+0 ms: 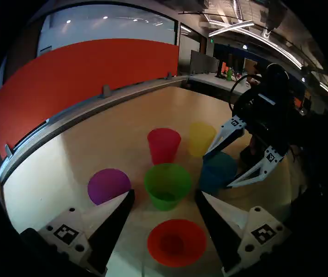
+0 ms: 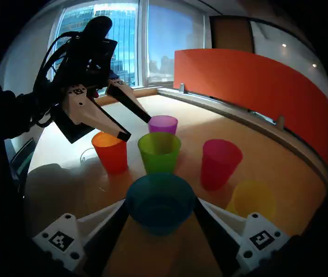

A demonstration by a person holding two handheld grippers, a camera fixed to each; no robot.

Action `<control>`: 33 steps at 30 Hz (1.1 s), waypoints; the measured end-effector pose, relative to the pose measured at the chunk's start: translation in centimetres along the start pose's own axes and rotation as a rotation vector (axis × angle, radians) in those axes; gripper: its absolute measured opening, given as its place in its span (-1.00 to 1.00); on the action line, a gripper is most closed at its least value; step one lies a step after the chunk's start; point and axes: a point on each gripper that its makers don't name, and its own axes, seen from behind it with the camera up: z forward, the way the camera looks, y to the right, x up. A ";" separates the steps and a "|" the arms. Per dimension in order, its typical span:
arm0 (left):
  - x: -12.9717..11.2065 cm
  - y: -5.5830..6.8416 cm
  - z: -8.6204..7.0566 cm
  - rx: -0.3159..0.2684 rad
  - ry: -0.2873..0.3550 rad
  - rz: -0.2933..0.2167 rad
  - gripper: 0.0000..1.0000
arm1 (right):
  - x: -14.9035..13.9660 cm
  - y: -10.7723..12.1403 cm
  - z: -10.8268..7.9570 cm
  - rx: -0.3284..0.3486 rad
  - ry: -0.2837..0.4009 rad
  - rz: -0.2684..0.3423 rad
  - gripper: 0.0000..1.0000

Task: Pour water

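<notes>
Six plastic cups stand on a wooden table [image 1: 117, 124]. My right gripper [image 2: 161, 203] is shut on the blue cup [image 2: 160, 217], its fingers pressing both sides; in the left gripper view this blue cup [image 1: 217, 166] sits between the right gripper's [image 1: 217, 171] white fingers. My left gripper [image 1: 164, 196] is open, with the orange cup [image 1: 176, 242] low between its fingers and the green cup [image 1: 167, 182] just beyond the tips. In the right gripper view the left gripper [image 2: 135, 128] hovers open over the orange cup [image 2: 111, 151], beside the green cup [image 2: 159, 150].
A purple cup [image 1: 108, 184], a pink cup [image 1: 164, 144] and a yellow cup [image 1: 200, 137] stand around the green one. An orange partition [image 1: 85, 74] runs along the table's far edge. Windows [image 2: 164, 41] lie behind the left gripper. A sleeve [image 2: 11, 115] holds that gripper.
</notes>
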 end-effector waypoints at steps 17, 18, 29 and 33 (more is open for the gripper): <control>-0.4 0.1 1.4 -0.005 -0.037 0.009 0.94 | -0.5 0.1 -0.7 0.002 -0.005 0.001 0.84; -0.4 0.1 1.5 -0.005 -0.039 0.010 0.94 | -0.5 0.1 -0.9 0.002 -0.006 0.000 0.84; -0.7 0.4 2.7 -0.009 -0.063 0.017 0.94 | 0.2 0.6 -2.8 -0.012 0.040 0.016 0.83; -0.7 0.6 3.1 -0.010 -0.070 0.023 0.93 | 0.4 1.1 -3.7 -0.029 0.051 0.011 0.83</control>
